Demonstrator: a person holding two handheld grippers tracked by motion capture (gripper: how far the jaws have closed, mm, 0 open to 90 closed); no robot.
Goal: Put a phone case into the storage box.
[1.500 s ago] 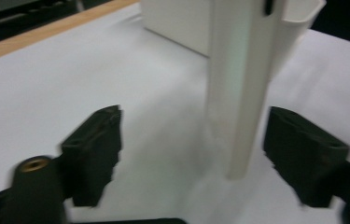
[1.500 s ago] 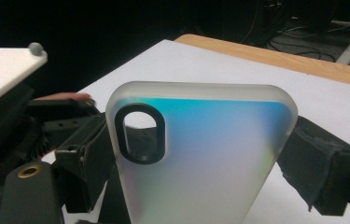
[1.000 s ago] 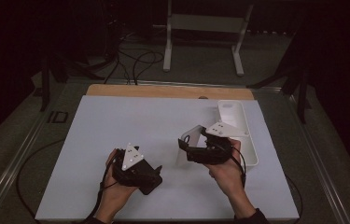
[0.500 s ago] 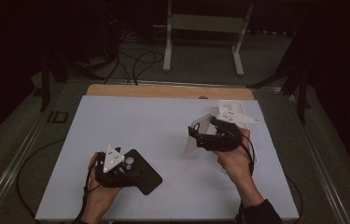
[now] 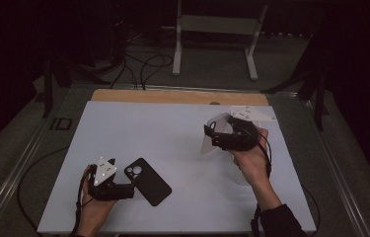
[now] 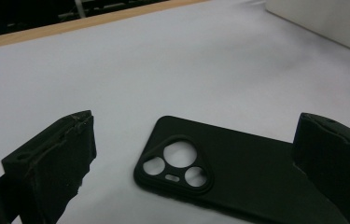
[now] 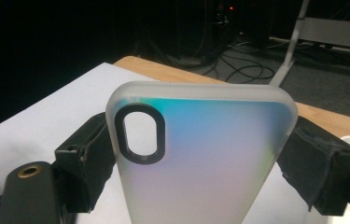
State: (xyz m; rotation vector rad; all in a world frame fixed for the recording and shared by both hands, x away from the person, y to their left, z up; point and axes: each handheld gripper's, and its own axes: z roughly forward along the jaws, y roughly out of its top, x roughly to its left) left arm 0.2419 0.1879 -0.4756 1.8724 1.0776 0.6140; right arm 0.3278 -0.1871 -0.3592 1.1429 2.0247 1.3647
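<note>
While the right claw holds a frosted translucent phone case lifted above the bench's right half, the left claw rests spread near the front edge, touching a black rubbery phone case lying flat, its long axis diagonal. Seen along the left claw, the black case reaches to the right-hand jaw. Seen along the right claw, the jaws pinch the frosted case by its long edges, upright.

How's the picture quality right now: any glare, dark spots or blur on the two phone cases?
High view: dark surroundings, evenly lit table, black case sharp. Left gripper view: dim, near jaws soft, cutouts clear. Right gripper view: frosted case shows an iridescent sheen, background black.
</note>
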